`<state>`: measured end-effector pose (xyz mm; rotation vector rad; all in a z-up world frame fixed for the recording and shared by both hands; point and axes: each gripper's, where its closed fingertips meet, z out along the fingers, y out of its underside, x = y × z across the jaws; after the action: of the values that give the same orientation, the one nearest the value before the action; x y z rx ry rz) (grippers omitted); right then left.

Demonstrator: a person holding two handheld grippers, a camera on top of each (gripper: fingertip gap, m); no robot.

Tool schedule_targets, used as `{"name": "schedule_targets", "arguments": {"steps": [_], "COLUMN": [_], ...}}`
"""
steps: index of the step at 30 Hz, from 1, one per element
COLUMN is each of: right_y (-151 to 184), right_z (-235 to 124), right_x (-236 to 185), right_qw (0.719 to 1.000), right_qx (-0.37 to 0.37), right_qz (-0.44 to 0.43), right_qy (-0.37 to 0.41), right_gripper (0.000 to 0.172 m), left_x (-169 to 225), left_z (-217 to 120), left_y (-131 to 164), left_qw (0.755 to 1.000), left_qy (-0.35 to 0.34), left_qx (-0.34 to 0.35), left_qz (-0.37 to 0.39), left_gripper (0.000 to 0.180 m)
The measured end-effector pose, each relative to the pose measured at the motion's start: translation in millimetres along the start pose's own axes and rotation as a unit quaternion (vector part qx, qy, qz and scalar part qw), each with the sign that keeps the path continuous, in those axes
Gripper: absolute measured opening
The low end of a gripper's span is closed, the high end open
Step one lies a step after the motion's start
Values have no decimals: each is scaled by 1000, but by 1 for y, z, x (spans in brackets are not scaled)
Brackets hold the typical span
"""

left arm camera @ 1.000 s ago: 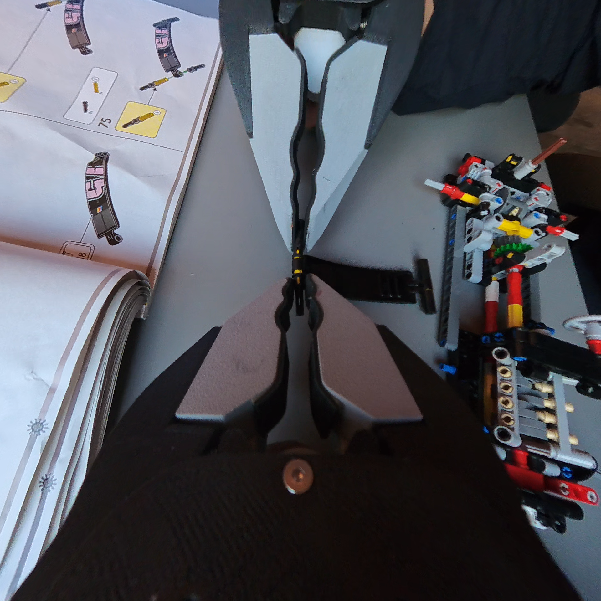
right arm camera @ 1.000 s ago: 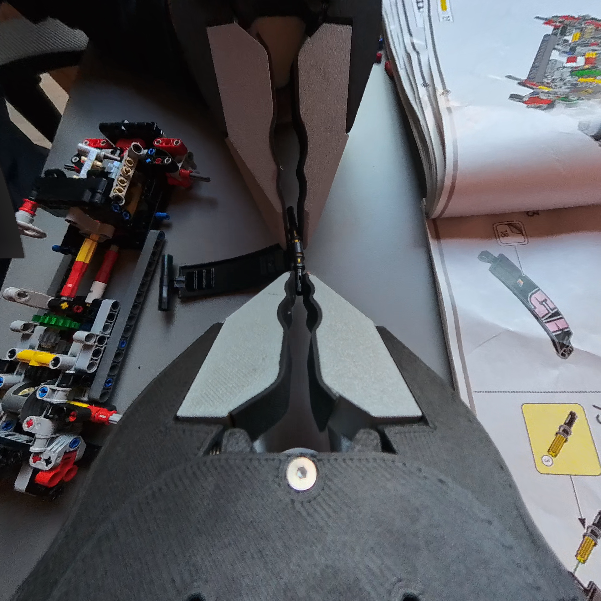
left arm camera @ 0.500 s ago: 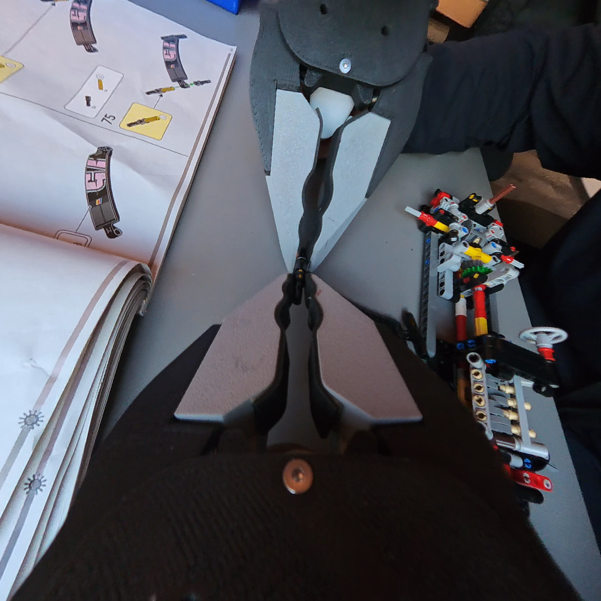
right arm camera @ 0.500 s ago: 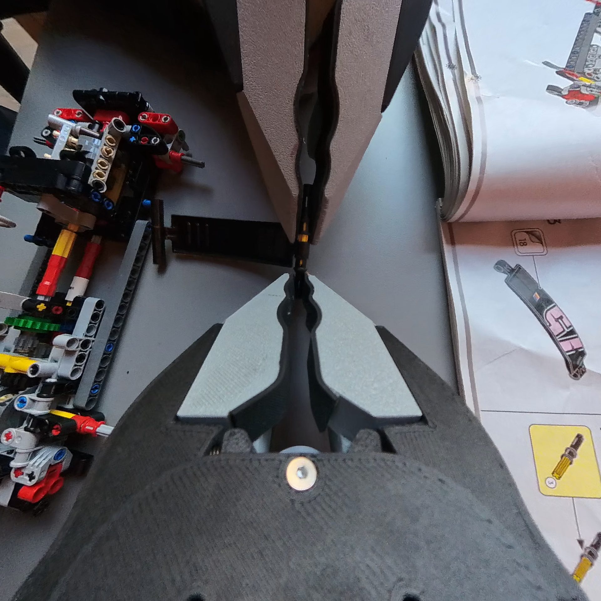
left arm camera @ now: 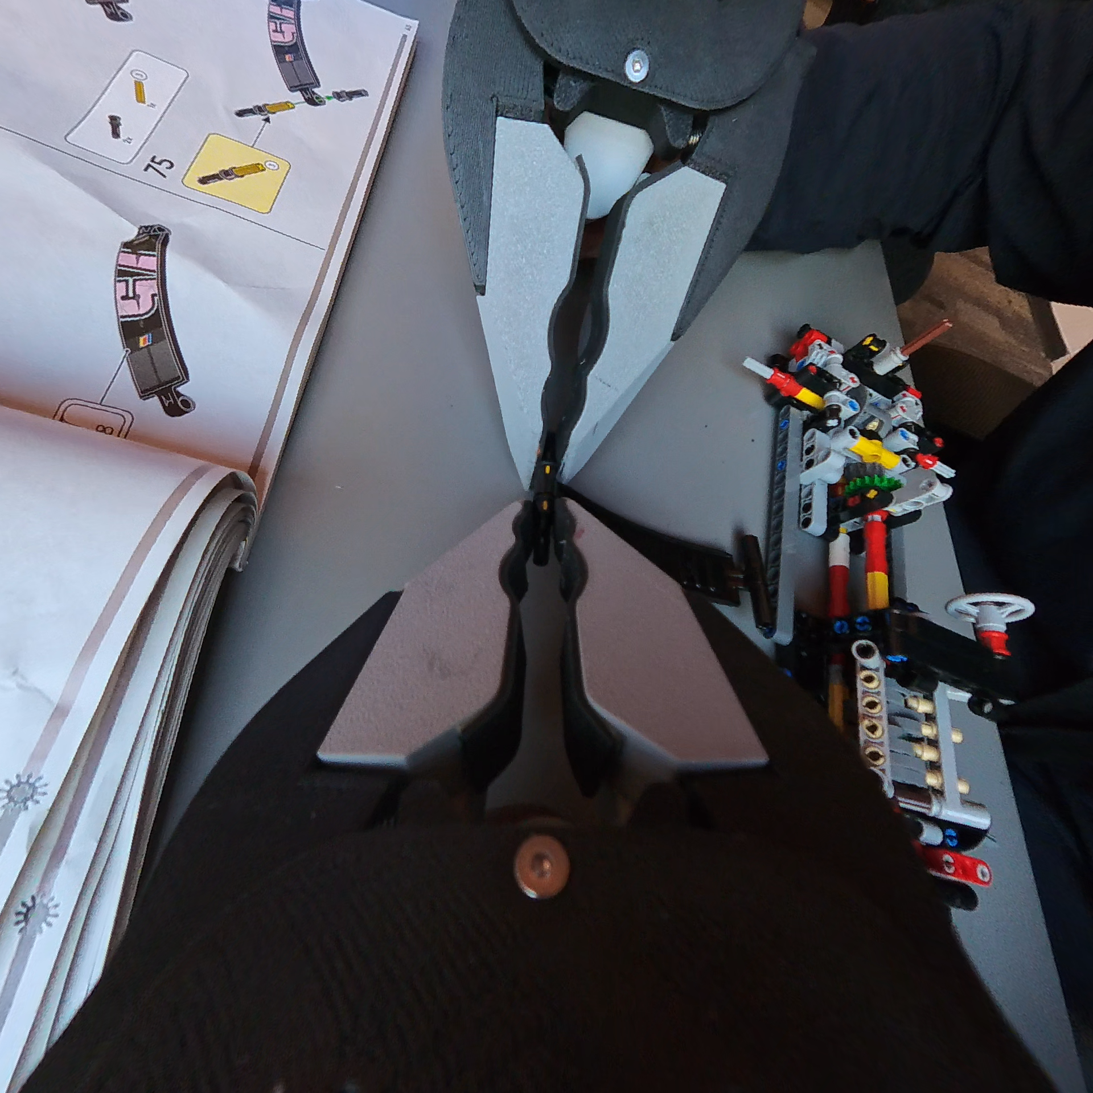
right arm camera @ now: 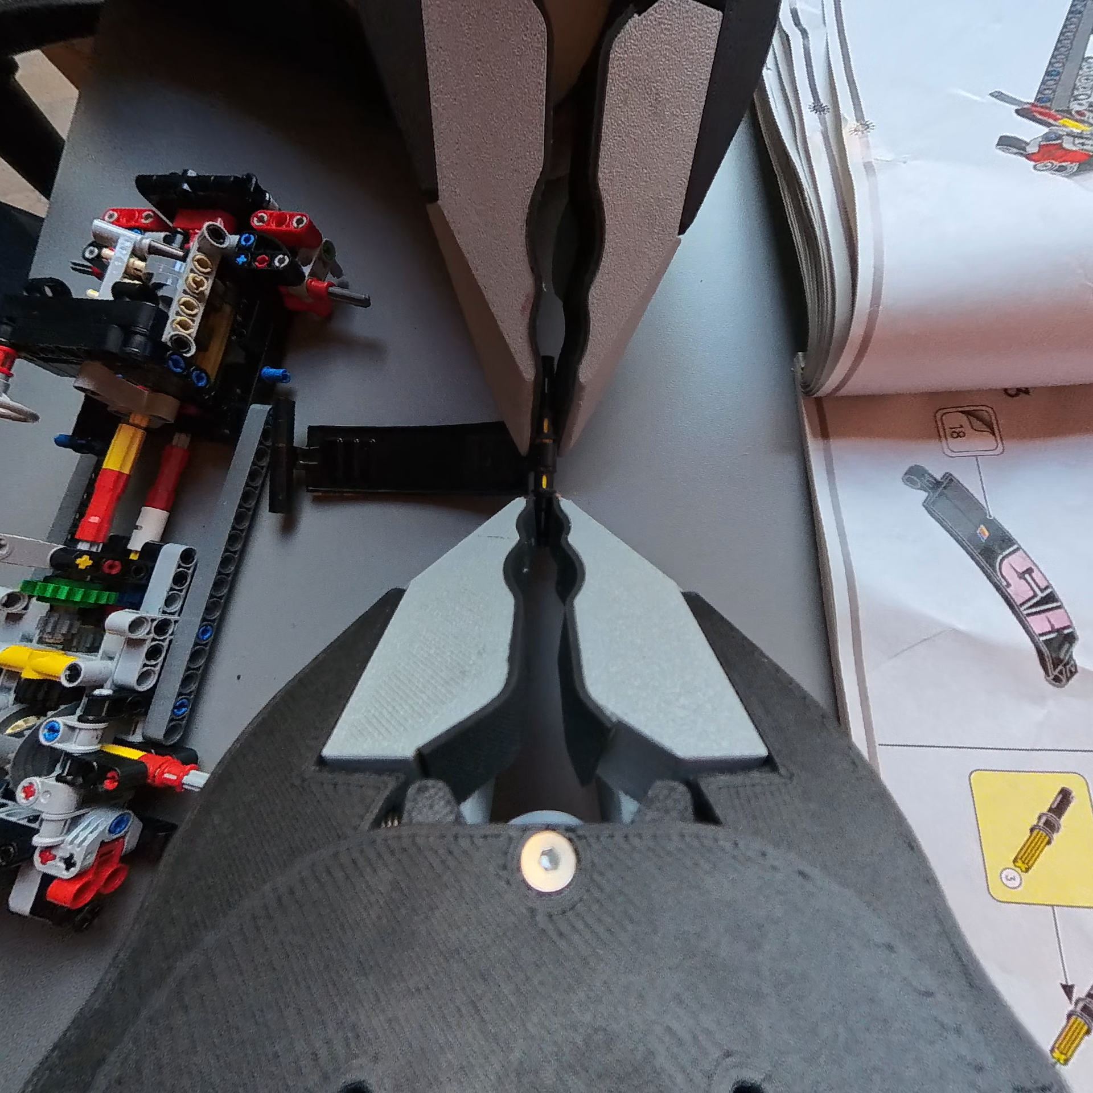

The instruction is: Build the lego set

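My left tongs (left arm camera: 543,520) and right tongs (right arm camera: 543,503) both clench one thin black-and-yellow plastic pin (right arm camera: 544,455), tip to tip above the grey bench (right arm camera: 378,532).

A grey table (right arm camera: 366,591) carries an open instruction booklet (right arm camera: 958,307), a brick model (right arm camera: 118,532) and a black curved panel (right arm camera: 408,458).

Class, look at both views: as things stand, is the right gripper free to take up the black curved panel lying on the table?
Probably not yet. The right gripper is shut on a thin black pin assembly, shared with the left gripper; the black curved panel itself lies unobstructed beside both.
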<state>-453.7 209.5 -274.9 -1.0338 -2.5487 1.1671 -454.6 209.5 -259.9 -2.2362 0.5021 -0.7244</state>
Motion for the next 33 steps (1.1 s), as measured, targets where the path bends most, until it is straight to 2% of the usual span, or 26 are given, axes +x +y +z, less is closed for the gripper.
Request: {"name": "schedule_targets", "arguments": {"steps": [11,15,18,19,21,25,29,33], "right_y": [0,-2,-8,-10,-13,-10,4,3], "right_z": [-1,-2,-12,-18,-33,-51,-43,-31], "right_x": [1,2,6,7,11,13,12,10], "right_qw": [1000,999,998,996,992,986,987,987], "right_qx": [2,18,57,71,101,128,98,89], "right_qz": [13,29,38,44,67,98,107,118], "right_qy": [-7,-17,5,13,27,49,70,67], "right_gripper": [1,2,23,25,29,25,22,30], "left_x": [-1,-2,-5,-7,-12,-15,-10,-9], "left_z": [1,-2,-7,-9,-12,-33,-58,-52], "left_y": [-2,-8,-12,-12,-8,-4,-4,6], "left_qw": [1000,999,998,998,998,997,995,995], "left_qy": [-4,20,21,19,9,-5,-24,-50], "left_qx": [5,27,47,49,39,55,84,74], "left_qz": [-1,-31,-40,-38,-39,-45,-49,-54], "left_gripper": [3,4,5,7,30,43,38,33]}}
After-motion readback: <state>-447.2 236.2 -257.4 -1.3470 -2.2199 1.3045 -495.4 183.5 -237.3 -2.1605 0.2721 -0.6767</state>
